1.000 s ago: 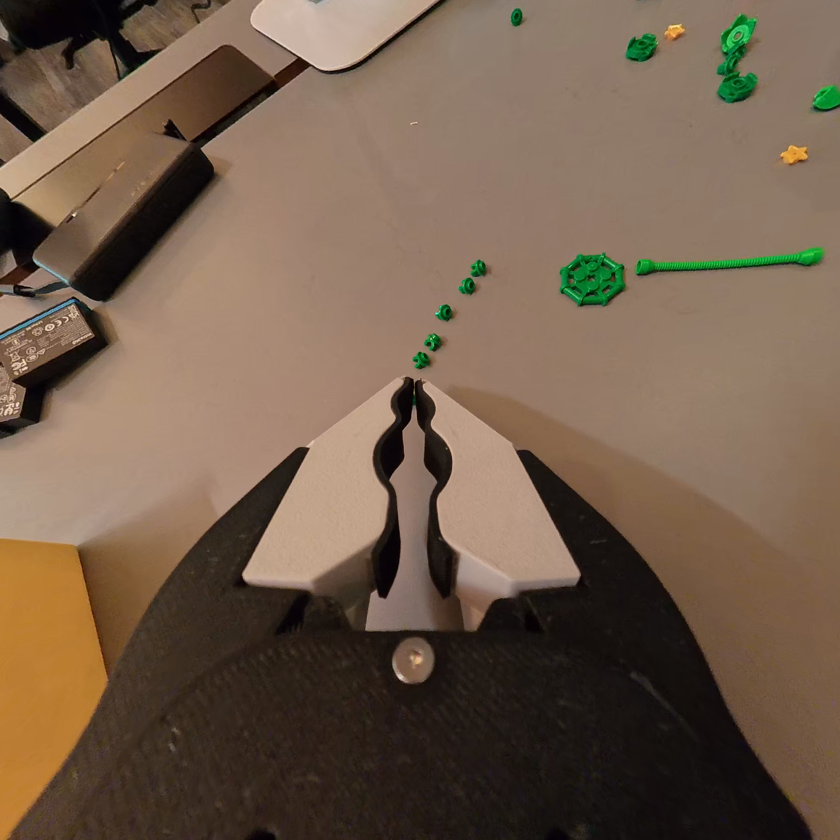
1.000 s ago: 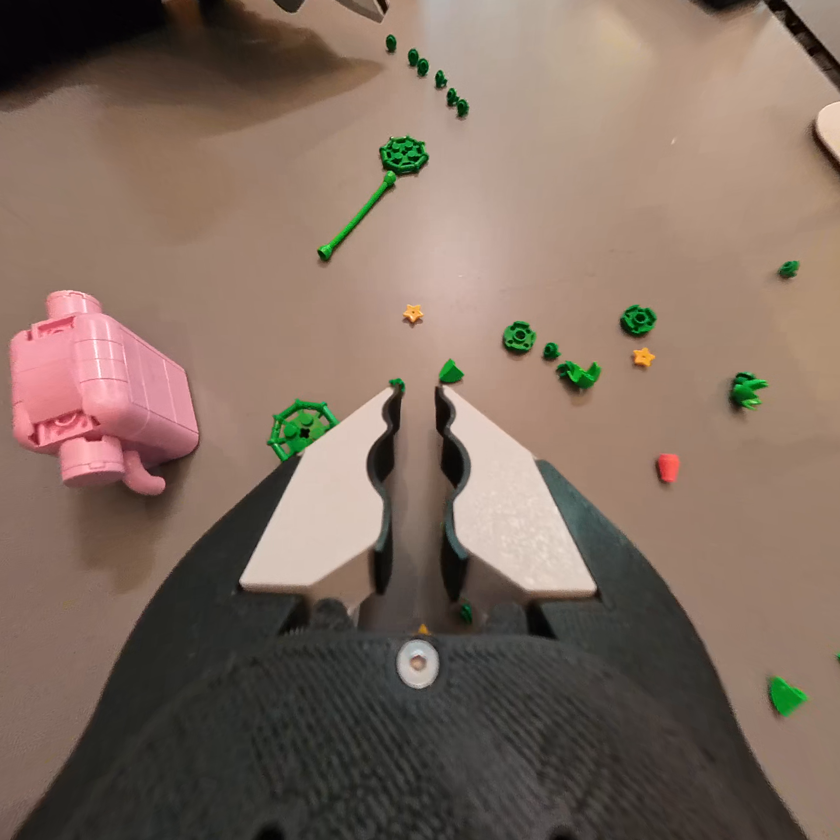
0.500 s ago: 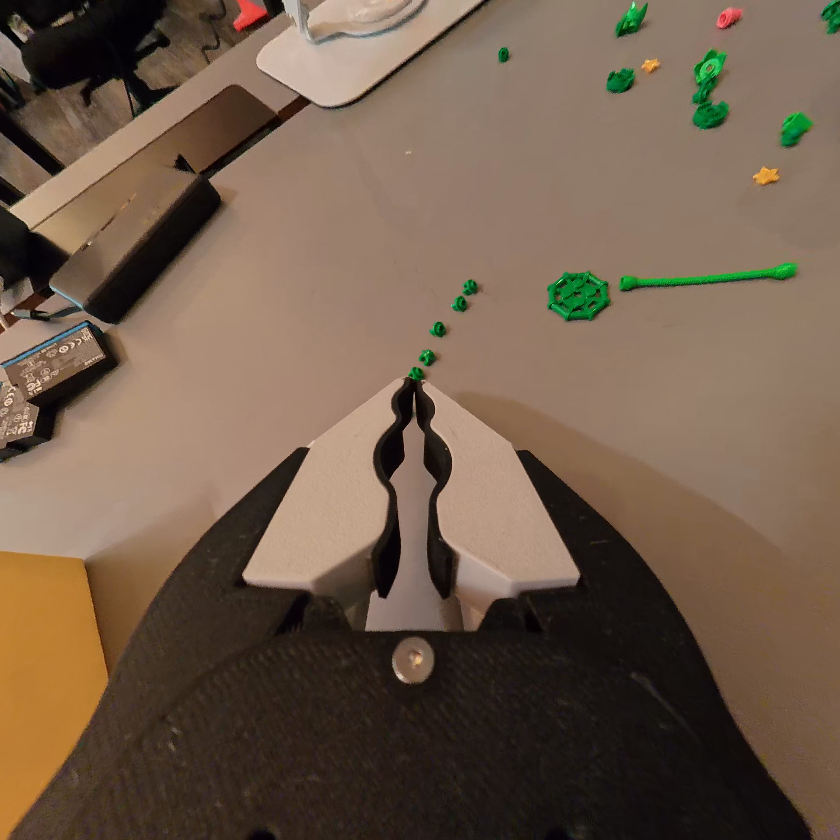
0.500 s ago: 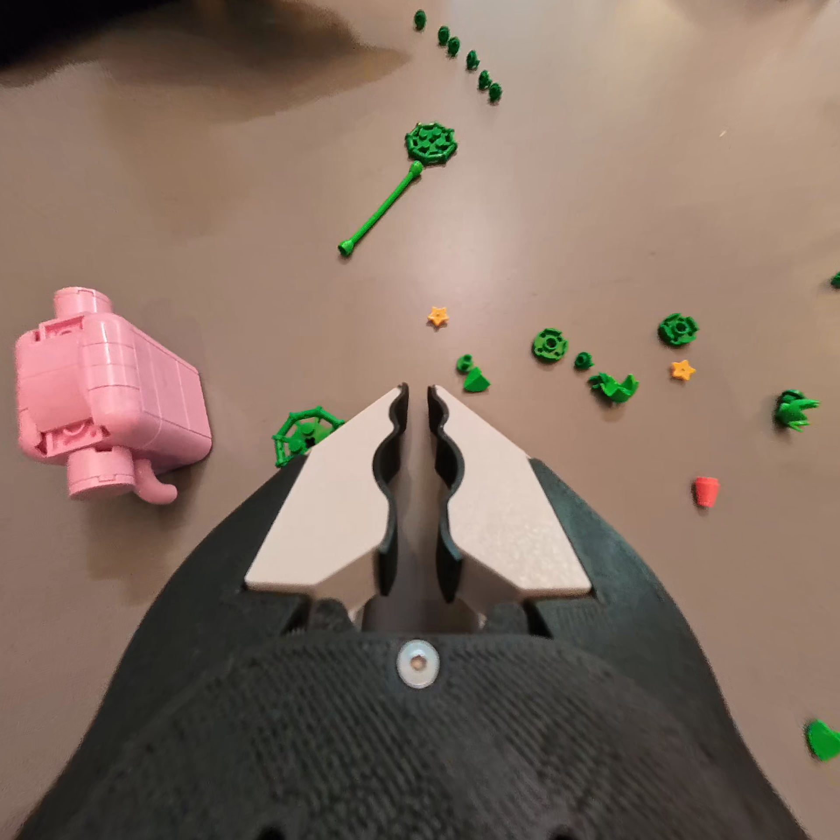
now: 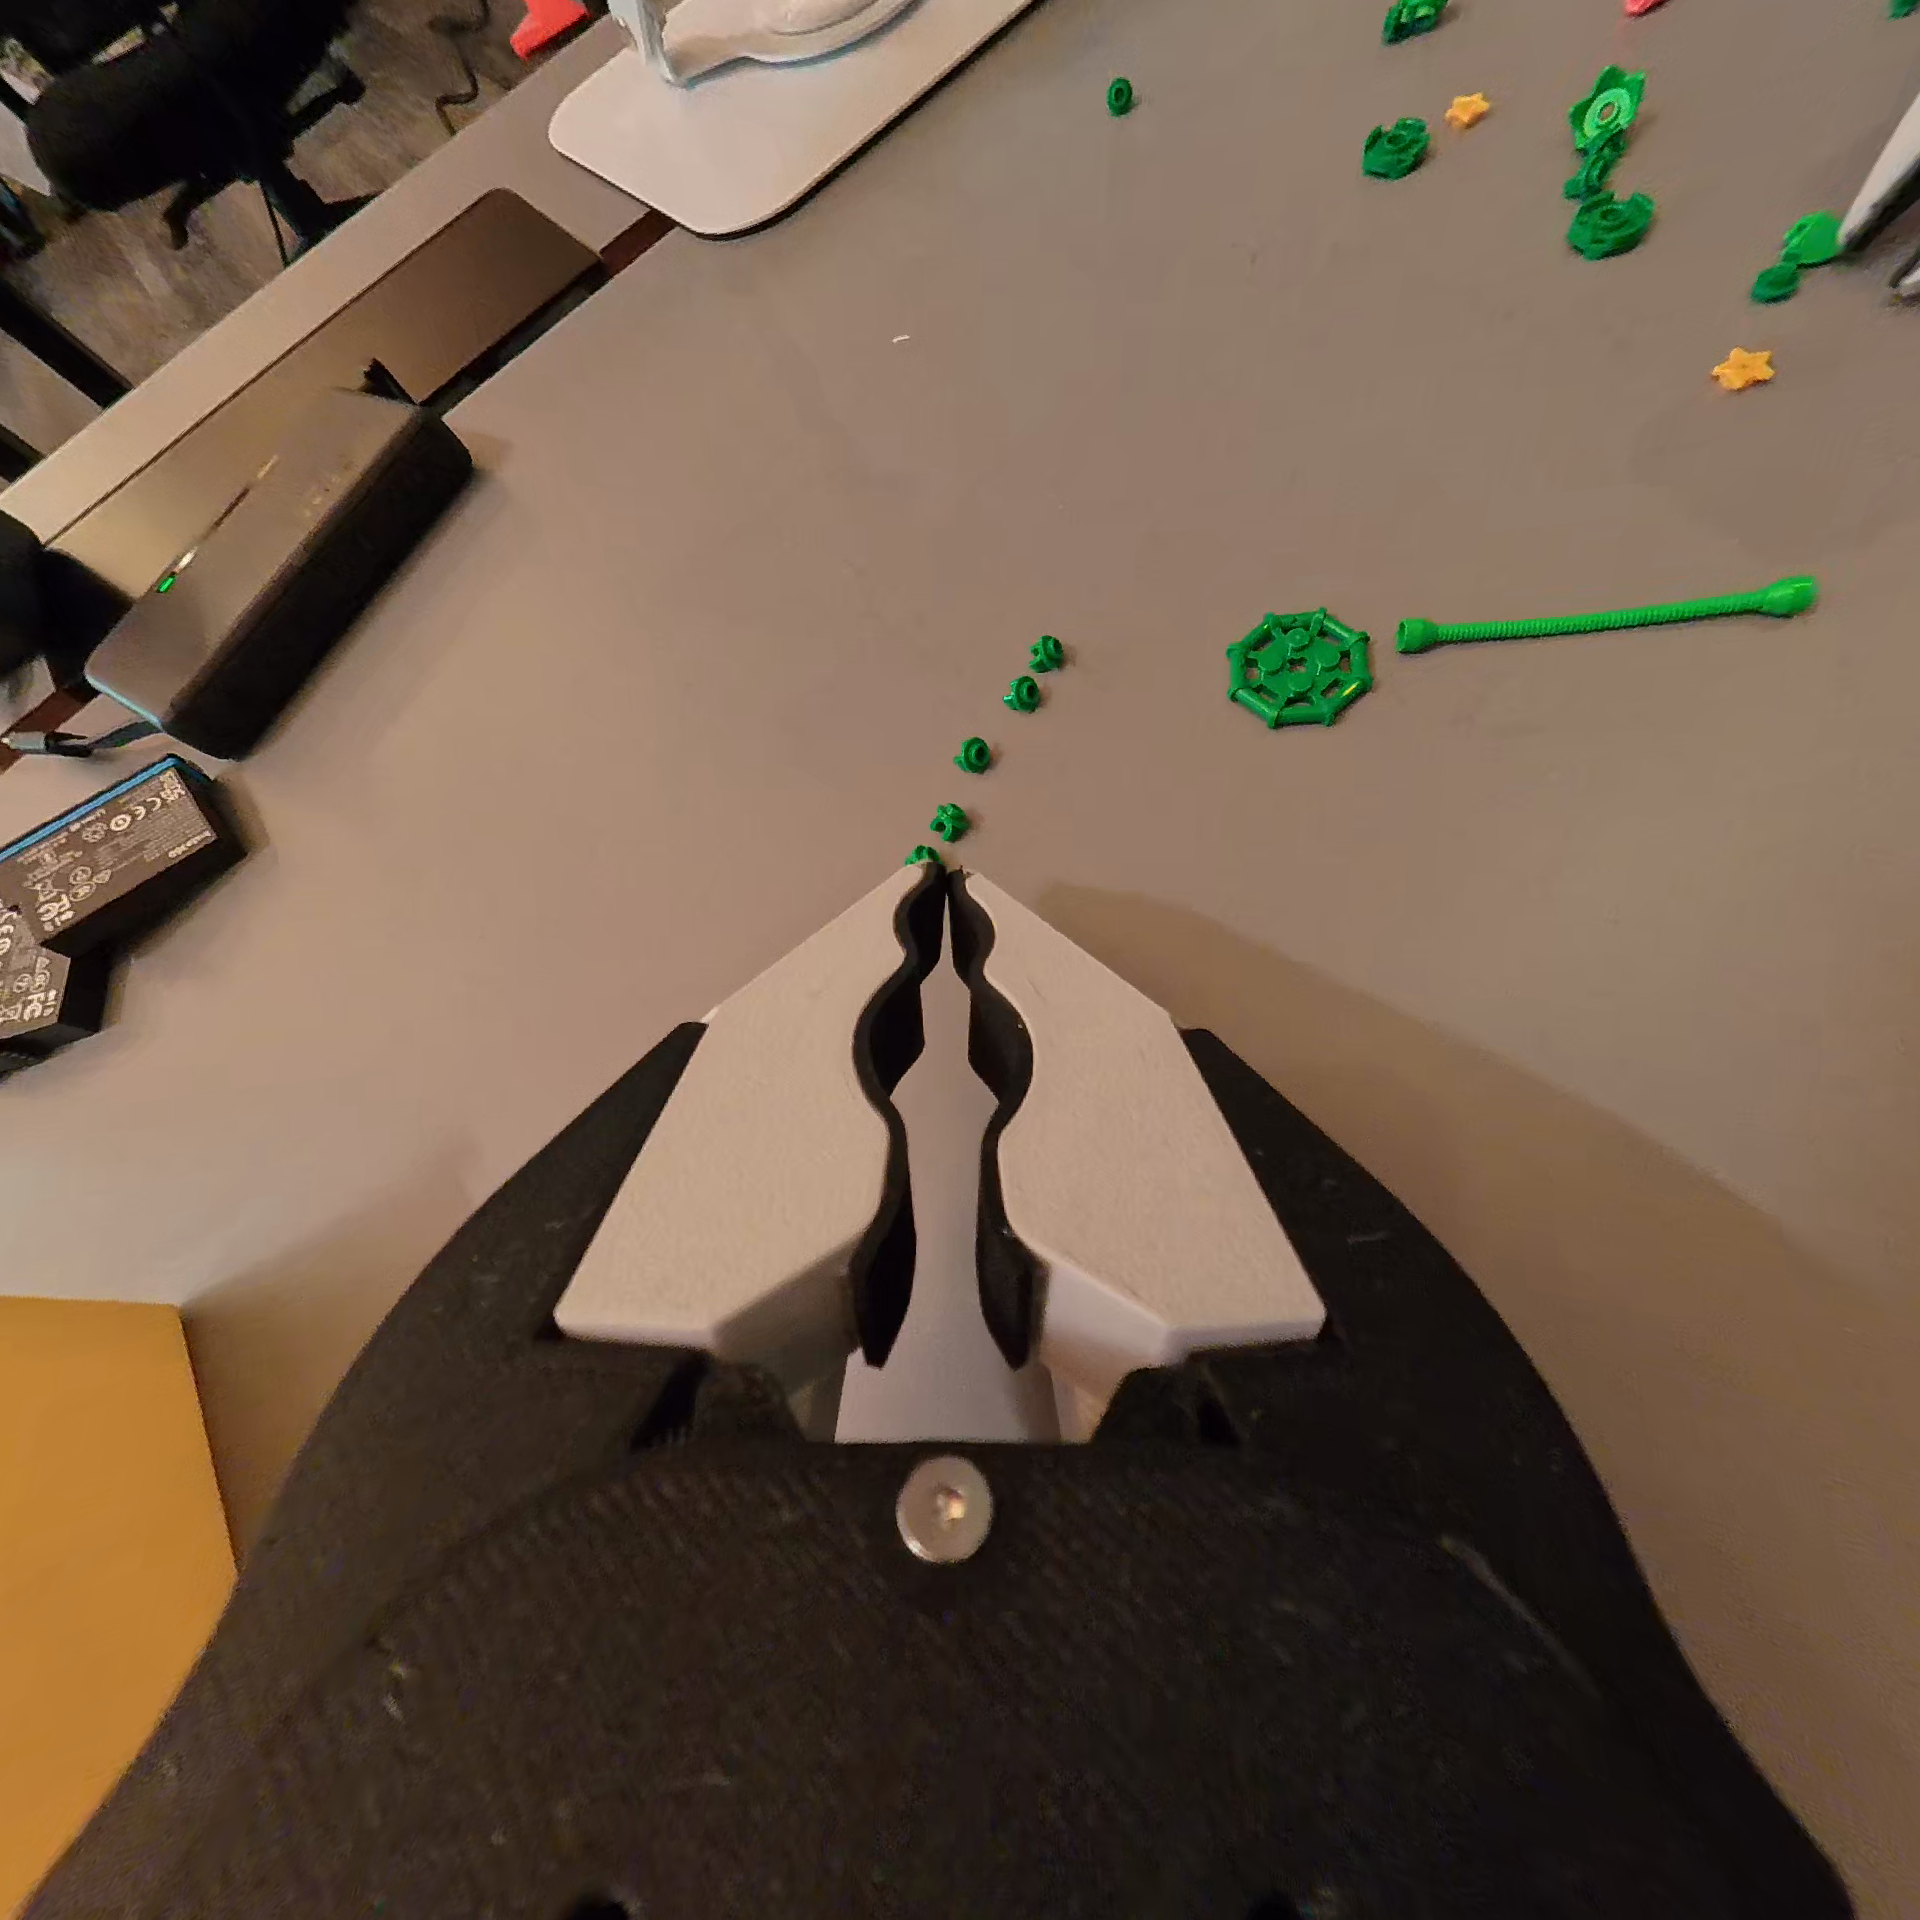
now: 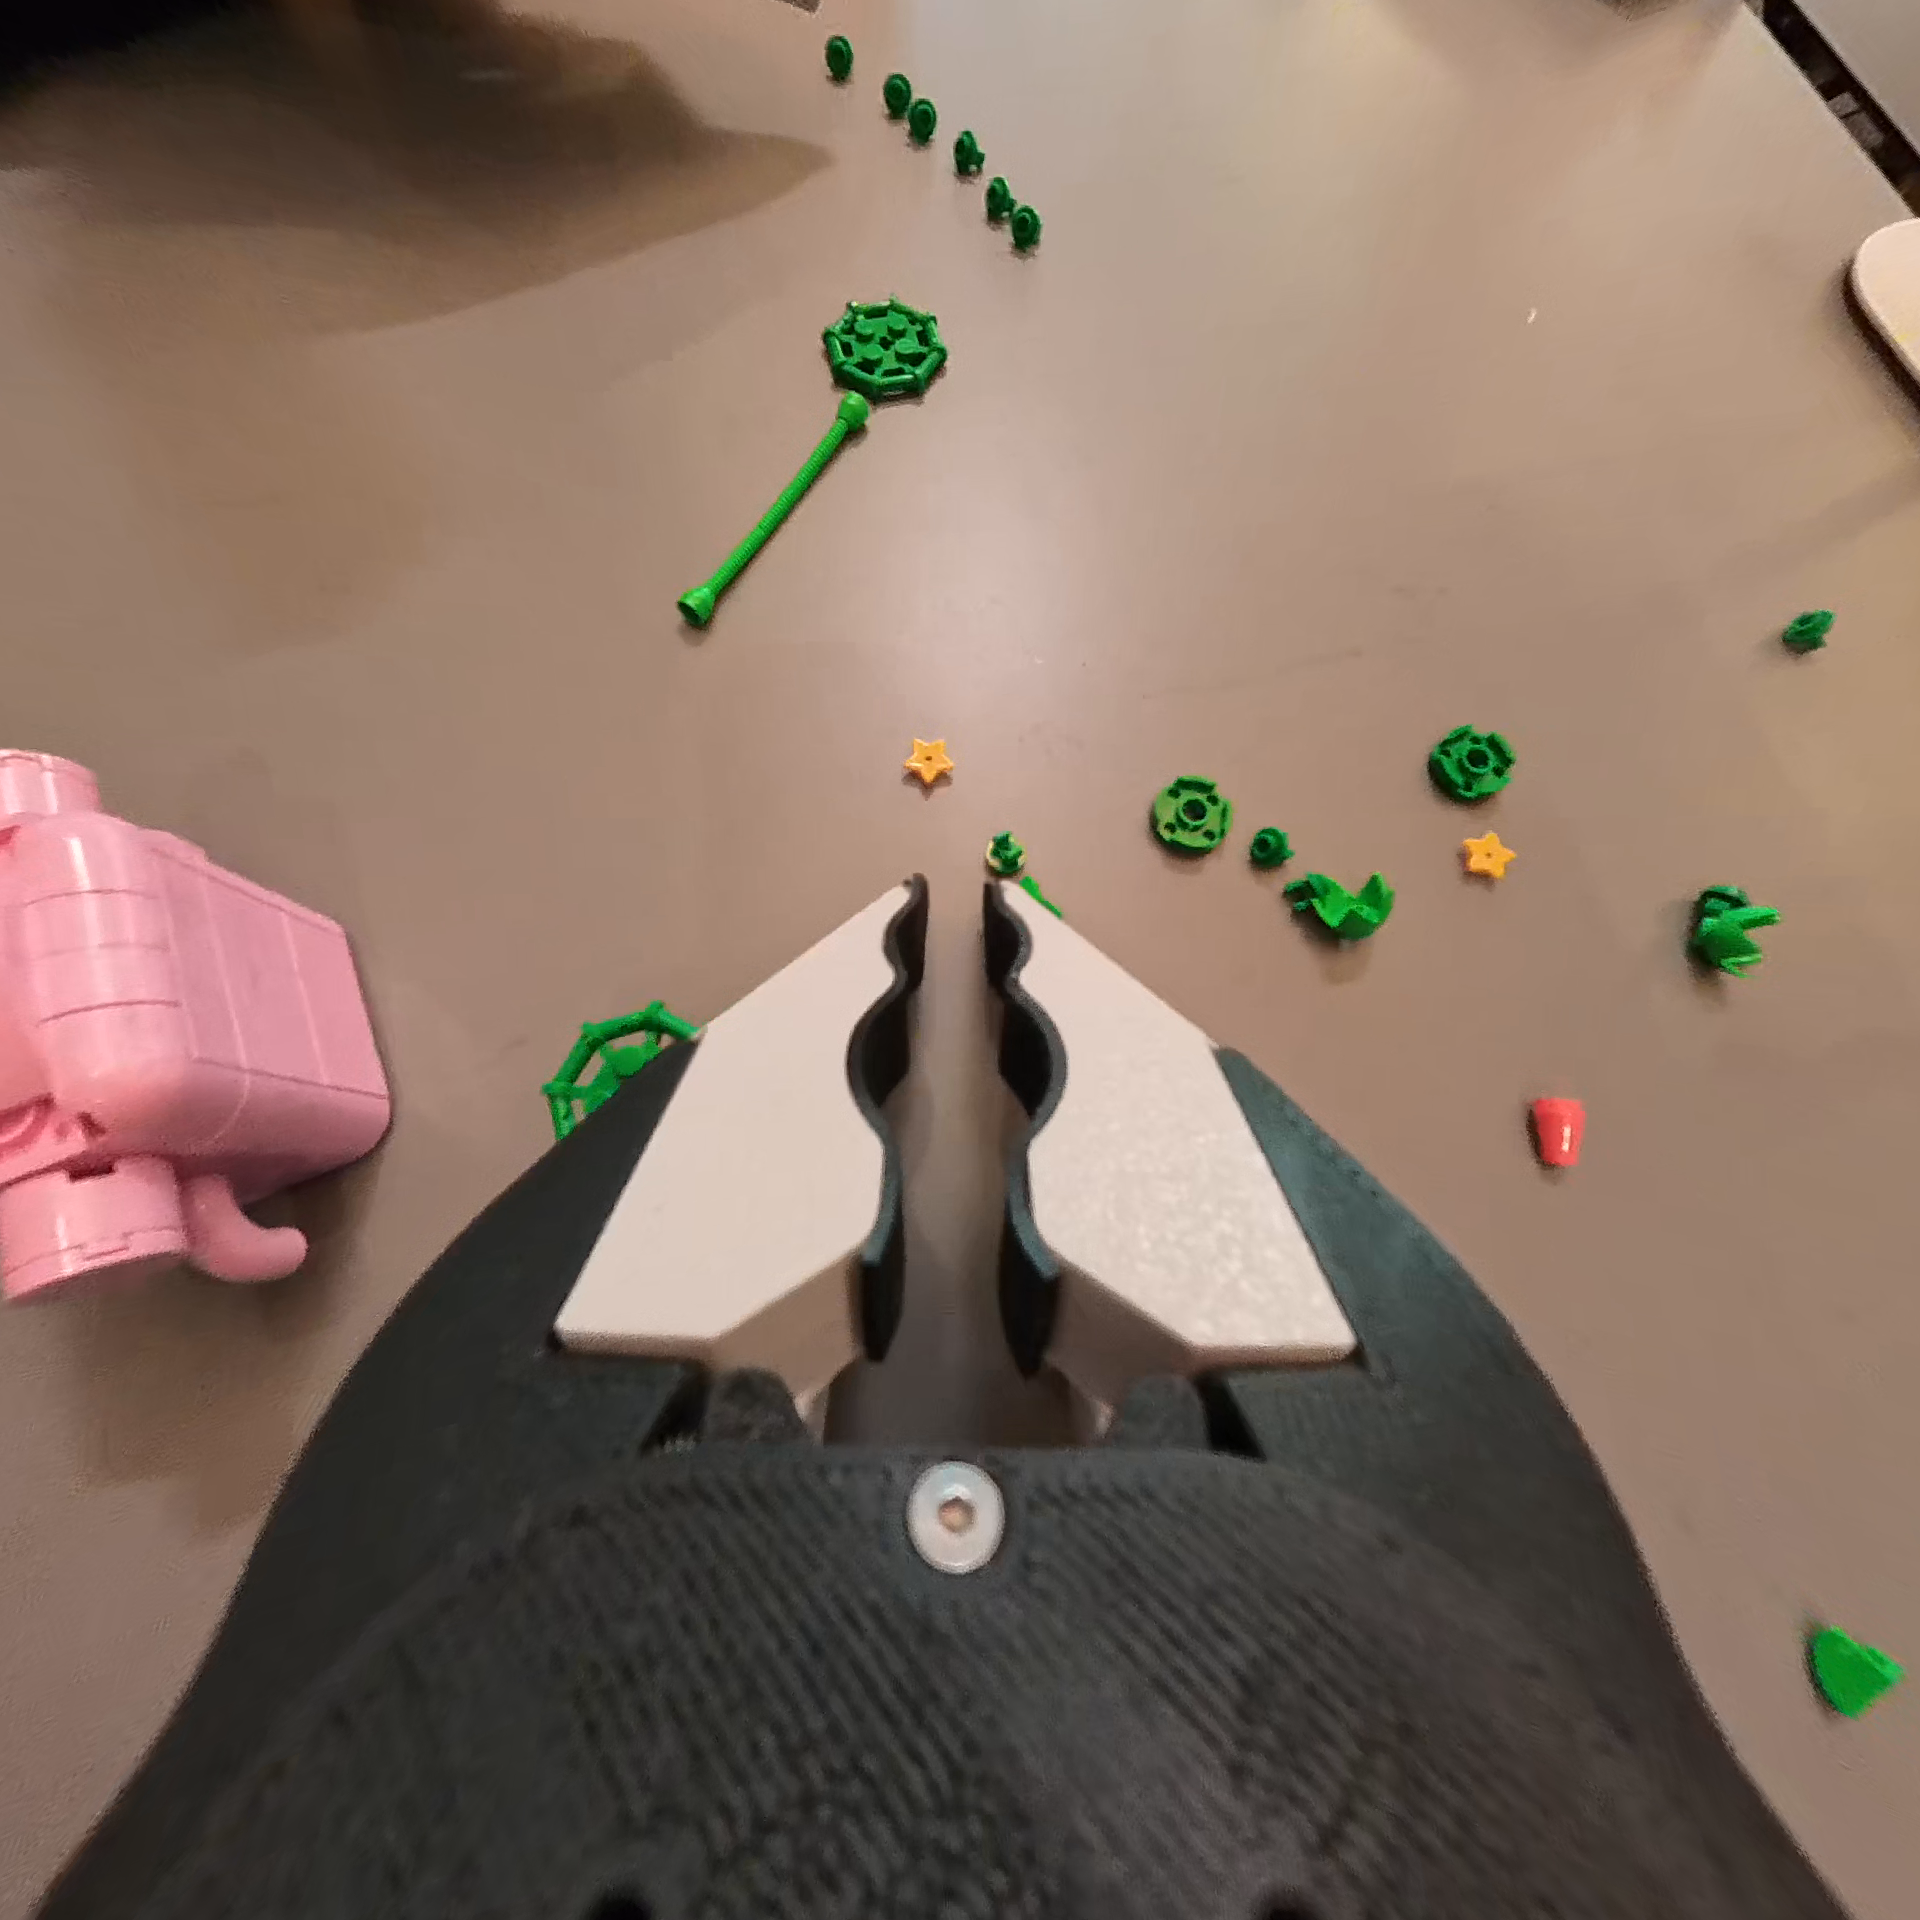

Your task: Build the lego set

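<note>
My left gripper (image 5: 945, 883) is shut and empty, low over the grey table (image 5: 727, 623). Its tips are at the near end of a row of small green studs (image 5: 974, 755). Right of the row lie a green web-shaped plate (image 5: 1299, 668) and a green flexible rod (image 5: 1600, 620). My right gripper (image 6: 954, 891) is open by a narrow gap with nothing in it. A small green stud (image 6: 1004, 852) and a green wedge (image 6: 1039, 894) lie just right of its tips. A second web plate (image 6: 608, 1070) is partly hidden under its left side. A pink brick assembly (image 6: 156, 1029) lies at the left.
Loose green pieces (image 6: 1340, 906), orange stars (image 6: 927, 761) and a red cone (image 6: 1556, 1127) are scattered on the right. A dark box (image 5: 281, 551), power adapters (image 5: 104, 842) and a monitor base (image 5: 769, 114) line the table's left and far edge. A yellow surface (image 5: 94, 1558) is at the lower left. My hands' fingertips stand some 25 cm from each other. To reach the green web-shaped plate (image 5: 1299, 668) in a straight line is about 9 cm for my left fingers, about 15 cm for my right. Seen from the right wrist view (image 6: 880, 340) as well.
My left gripper has crept toward the stud row, whose nearest stud now sits at its tips. My right gripper's jaws have narrowed, and it has shifted sideways beside the stud and wedge.
</note>
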The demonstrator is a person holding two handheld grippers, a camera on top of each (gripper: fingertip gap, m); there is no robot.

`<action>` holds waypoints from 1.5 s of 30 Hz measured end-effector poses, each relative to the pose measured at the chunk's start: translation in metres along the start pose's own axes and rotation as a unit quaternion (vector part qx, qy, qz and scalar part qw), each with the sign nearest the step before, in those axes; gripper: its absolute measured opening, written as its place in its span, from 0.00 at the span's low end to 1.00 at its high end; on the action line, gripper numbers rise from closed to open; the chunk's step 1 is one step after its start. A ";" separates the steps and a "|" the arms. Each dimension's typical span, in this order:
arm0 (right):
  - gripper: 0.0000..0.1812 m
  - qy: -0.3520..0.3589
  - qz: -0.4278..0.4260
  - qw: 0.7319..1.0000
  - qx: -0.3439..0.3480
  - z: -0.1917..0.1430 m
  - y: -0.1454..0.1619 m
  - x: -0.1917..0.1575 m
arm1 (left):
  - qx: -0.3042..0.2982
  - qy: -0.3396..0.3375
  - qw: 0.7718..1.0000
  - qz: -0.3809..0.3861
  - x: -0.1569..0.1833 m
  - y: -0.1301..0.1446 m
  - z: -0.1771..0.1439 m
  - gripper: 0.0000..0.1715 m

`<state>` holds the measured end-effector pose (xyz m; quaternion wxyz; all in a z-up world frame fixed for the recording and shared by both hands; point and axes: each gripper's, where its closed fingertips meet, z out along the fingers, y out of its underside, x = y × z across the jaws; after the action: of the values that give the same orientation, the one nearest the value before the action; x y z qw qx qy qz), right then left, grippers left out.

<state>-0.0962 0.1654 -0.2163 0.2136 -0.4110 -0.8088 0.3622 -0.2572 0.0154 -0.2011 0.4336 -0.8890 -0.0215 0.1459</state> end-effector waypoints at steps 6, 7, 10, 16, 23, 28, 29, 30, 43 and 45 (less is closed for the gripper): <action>0.07 0.024 0.007 1.000 -0.008 0.005 -0.001 0.009 | -0.002 0.001 1.000 0.007 0.003 -0.001 0.002 0.00; 0.07 0.026 0.007 1.000 -0.007 0.005 -0.001 0.009 | -0.002 0.001 1.000 0.008 0.003 -0.001 0.002 0.00; 0.08 0.030 0.012 0.999 -0.004 0.004 -0.002 0.011 | -0.002 0.000 1.000 0.010 0.004 -0.002 0.002 0.00; 0.08 0.044 0.019 0.999 -0.004 0.002 0.000 0.018 | -0.002 0.001 1.000 0.010 0.004 -0.002 0.002 0.00; 0.07 0.082 0.042 0.996 0.001 -0.004 0.002 0.037 | -0.003 0.001 1.000 0.011 0.004 -0.002 0.002 0.00; 0.04 0.098 0.051 0.994 0.019 -0.004 -0.004 0.052 | -0.004 0.002 1.000 0.011 0.004 -0.002 0.003 0.00; 0.03 0.099 0.052 0.994 0.016 -0.002 -0.004 0.054 | -0.004 0.002 1.000 0.011 0.004 -0.001 0.003 0.00; 0.02 0.098 0.053 0.994 0.010 0.000 -0.004 0.056 | -0.004 0.002 1.000 0.011 0.004 -0.001 0.003 0.00; 0.05 0.120 0.060 0.991 -0.017 0.010 -0.001 0.067 | -0.003 0.001 1.000 0.013 0.005 -0.002 0.003 0.00; 0.05 0.116 0.067 0.991 -0.016 0.010 -0.001 0.067 | -0.003 0.001 1.000 0.013 0.005 -0.002 0.003 0.00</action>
<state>-0.1415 0.2156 -0.2189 0.2743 -0.5072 -0.7548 0.3127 -0.2530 0.0198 -0.2022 0.4288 -0.8907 -0.0100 0.1505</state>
